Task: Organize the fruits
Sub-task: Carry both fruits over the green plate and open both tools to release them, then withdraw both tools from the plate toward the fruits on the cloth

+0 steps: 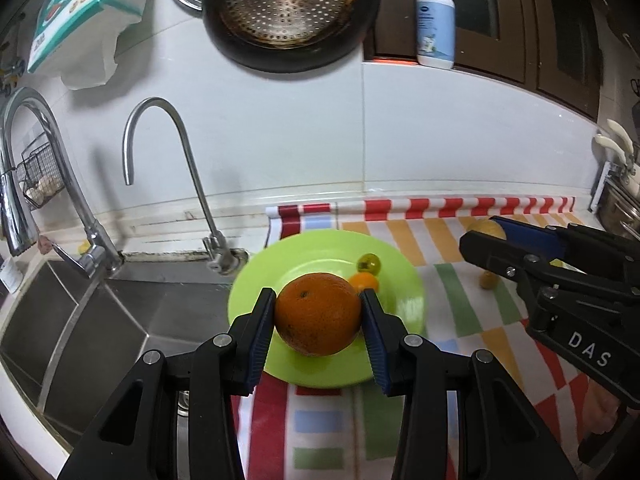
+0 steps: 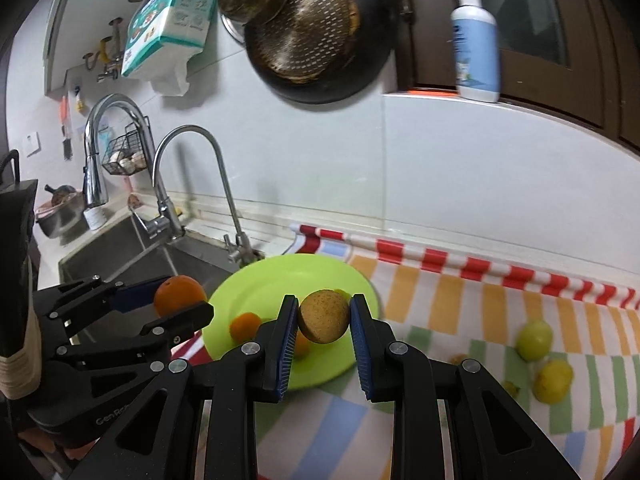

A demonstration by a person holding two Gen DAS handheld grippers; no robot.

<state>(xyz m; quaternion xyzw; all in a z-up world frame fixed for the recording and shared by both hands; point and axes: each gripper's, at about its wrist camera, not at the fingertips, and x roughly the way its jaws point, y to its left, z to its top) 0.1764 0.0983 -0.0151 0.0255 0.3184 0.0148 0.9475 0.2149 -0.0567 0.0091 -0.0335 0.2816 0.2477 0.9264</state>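
My left gripper is shut on a large orange and holds it above the near part of a lime-green plate. A small orange fruit and a small green-yellow fruit lie on the plate behind it. My right gripper is shut on a round brown fruit above the plate's right side. The left gripper with the orange shows at the left of the right wrist view. A small orange fruit lies on the plate there.
A steel sink with two taps lies left of the plate. A striped cloth covers the counter. Two yellow-green fruits and small bits lie on the cloth at the right. A pan and soap bottle hang behind.
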